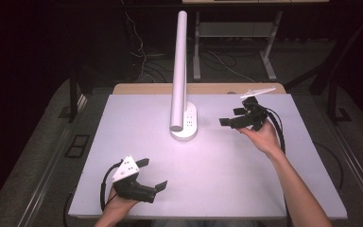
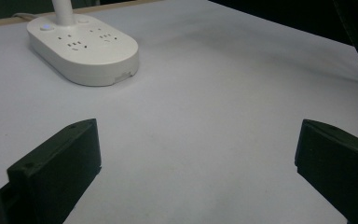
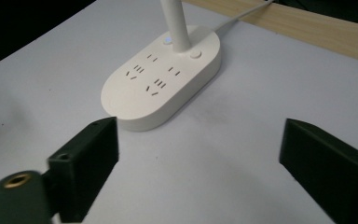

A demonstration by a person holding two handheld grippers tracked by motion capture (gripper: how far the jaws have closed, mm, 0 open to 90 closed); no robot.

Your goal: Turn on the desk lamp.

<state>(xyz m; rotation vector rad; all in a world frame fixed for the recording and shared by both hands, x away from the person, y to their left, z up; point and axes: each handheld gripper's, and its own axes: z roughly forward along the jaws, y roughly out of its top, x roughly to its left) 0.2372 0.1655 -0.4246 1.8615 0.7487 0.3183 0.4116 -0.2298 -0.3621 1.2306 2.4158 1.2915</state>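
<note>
Looking down from the high view, you have one white table (image 1: 227,184) with wide bare room on every side of the single lamp base (image 1: 184,124), which stands a little beyond the middle, well back from the near edge and closer to the far one, where a strip of wood runs along the table's rim. One white lamp tube (image 1: 178,71) rises from that base and leans toward you. Your left gripper (image 1: 152,175) sits near the near-left corner, its two jaws spread with nothing between them, well apart from the base. Your right gripper (image 1: 232,117) hangs at the far right, just to the right of the base and aimed at it, its two jaws also spread and empty. Beyond the table this view gives you dark floor, cables and the legs of another stand. In the left gripper view, your two black jaws stand wide apart over bare table, and the base (image 2: 81,49) lies at the far left; here you can count two groups of socket slots and one lit button on its top. In the right gripper view, the jaws are apart and empty again, the base (image 3: 161,88) lies just beyond them, and you get what the left gripper view lacks: four groups of slots, two buttons beside the stem (image 3: 176,25), a white cord (image 3: 244,14) leading off the far end, and the wooden edge (image 3: 307,28).
</note>
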